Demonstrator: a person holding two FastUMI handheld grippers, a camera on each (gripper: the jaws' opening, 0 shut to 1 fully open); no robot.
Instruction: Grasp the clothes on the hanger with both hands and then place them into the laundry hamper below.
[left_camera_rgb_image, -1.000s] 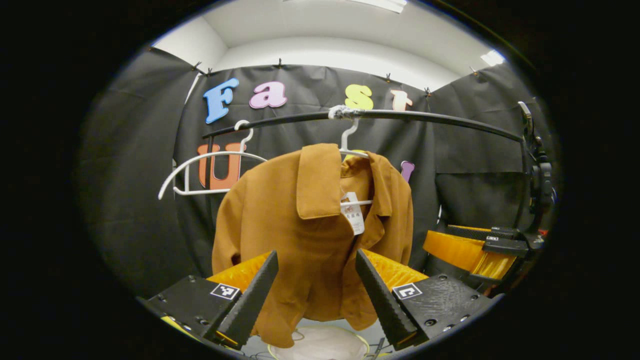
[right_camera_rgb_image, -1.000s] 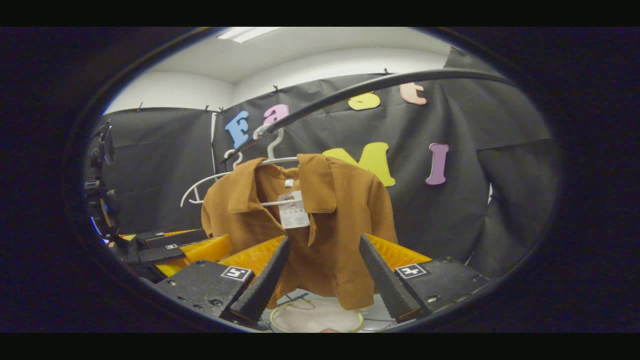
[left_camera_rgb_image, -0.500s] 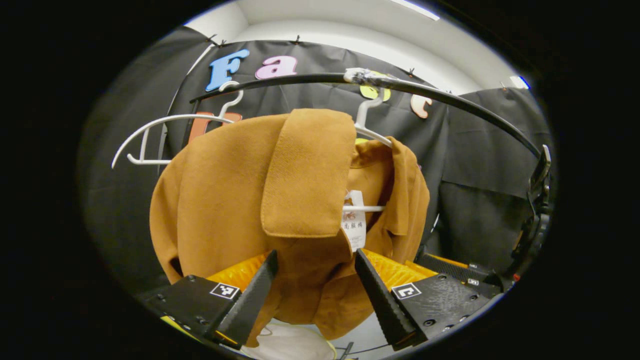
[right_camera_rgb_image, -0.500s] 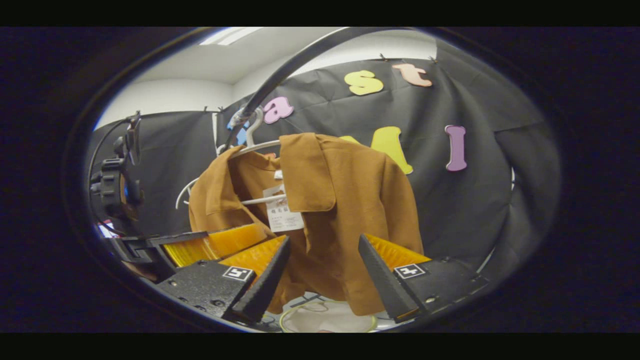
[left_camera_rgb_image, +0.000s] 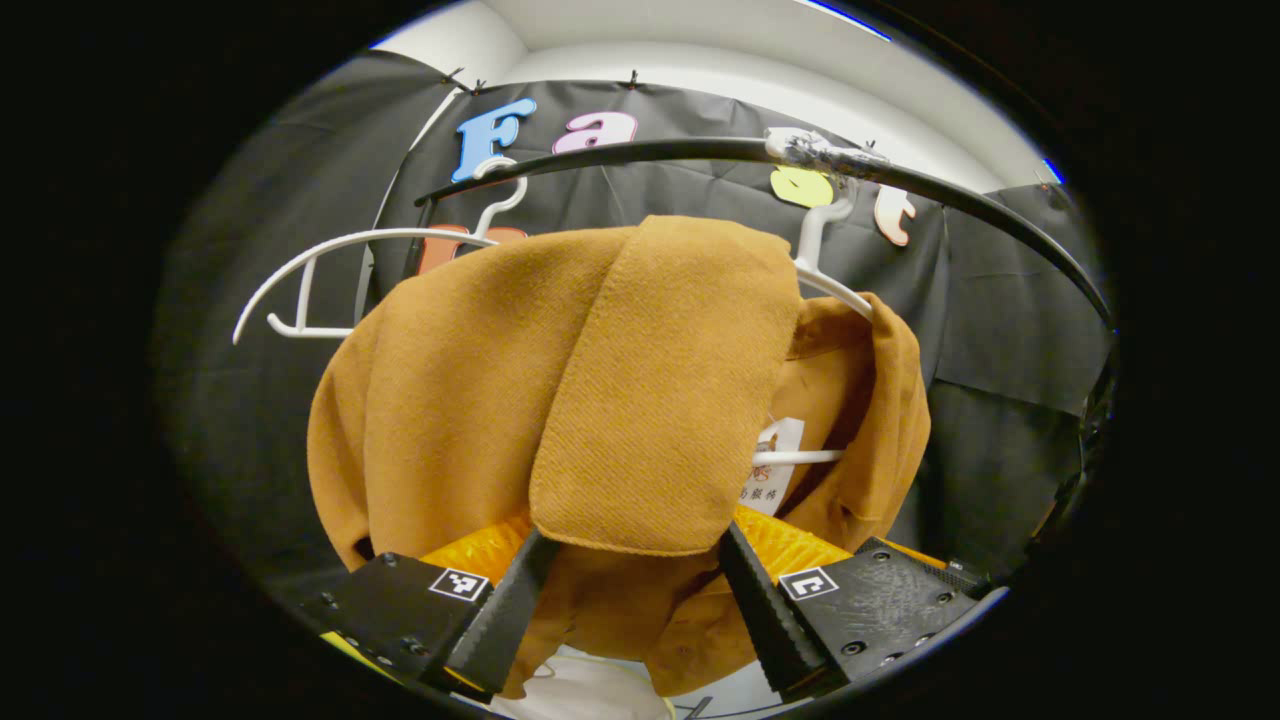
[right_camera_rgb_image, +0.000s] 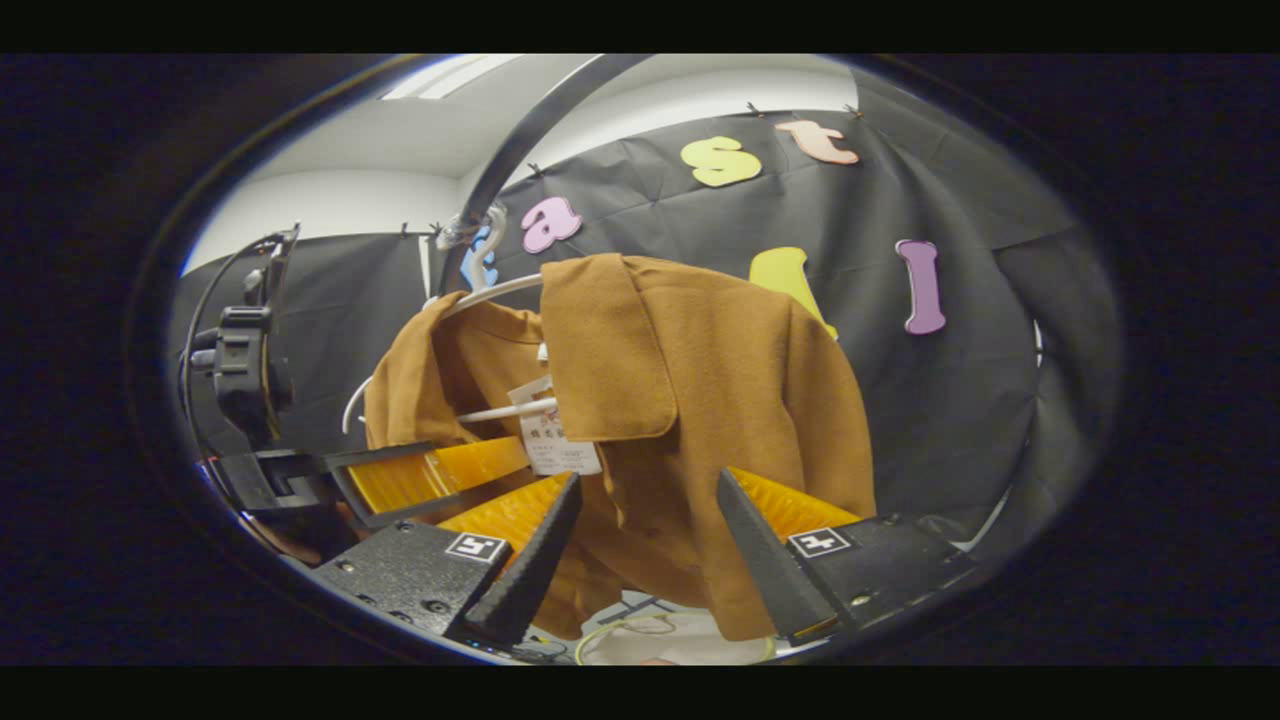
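We have nothing grasped yet: the brown shirt (left_camera_rgb_image: 470, 400) hangs on its hanger (left_camera_rgb_image: 830, 285), left gripper (left_camera_rgb_image: 625, 560) and right gripper (right_camera_rgb_image: 645, 505) fingers spread wide; hamper (right_camera_rgb_image: 680, 645) waits below.

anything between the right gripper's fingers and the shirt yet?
Nothing. In the right gripper view the open right gripper faces the brown shirt directly, with bare air between them. The left gripper sits off to one side, near the shirt's tag.
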